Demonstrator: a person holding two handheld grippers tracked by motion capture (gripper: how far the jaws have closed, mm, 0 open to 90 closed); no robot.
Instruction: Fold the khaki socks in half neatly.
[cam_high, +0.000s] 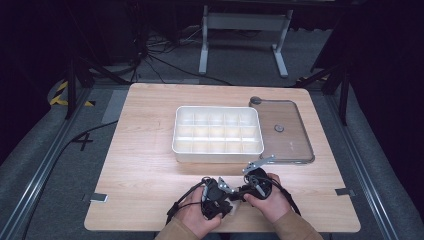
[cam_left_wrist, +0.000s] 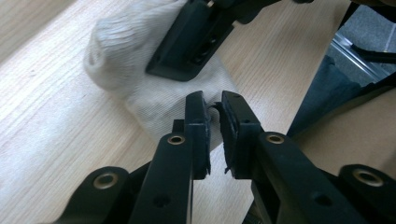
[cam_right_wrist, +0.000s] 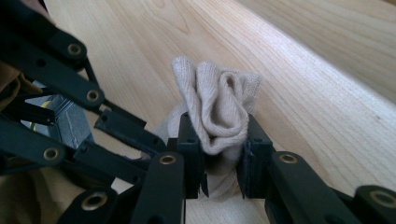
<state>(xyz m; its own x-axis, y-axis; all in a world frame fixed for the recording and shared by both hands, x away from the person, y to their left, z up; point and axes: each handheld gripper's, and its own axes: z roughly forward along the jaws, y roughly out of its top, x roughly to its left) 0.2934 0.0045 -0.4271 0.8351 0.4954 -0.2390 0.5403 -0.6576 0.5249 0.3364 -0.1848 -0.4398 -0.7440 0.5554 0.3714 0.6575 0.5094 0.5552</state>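
soft, light, limp cream sock (cam_right_wrist: 219, 109), bunched on the wooden surface (cam_high: 150, 165) near the front edge; best pinched at a thick fold. left tongs (cam_left_wrist: 214, 105) narrowly parted, tips at the fabric, not pressing. right tongs (cam_right_wrist: 219, 135) clamped on the rolled bundle.

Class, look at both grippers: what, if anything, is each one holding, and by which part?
The right gripper clamps the bunched end of the cream sock. The left gripper has its jaws slightly apart at the sock's other end, not pressing it.
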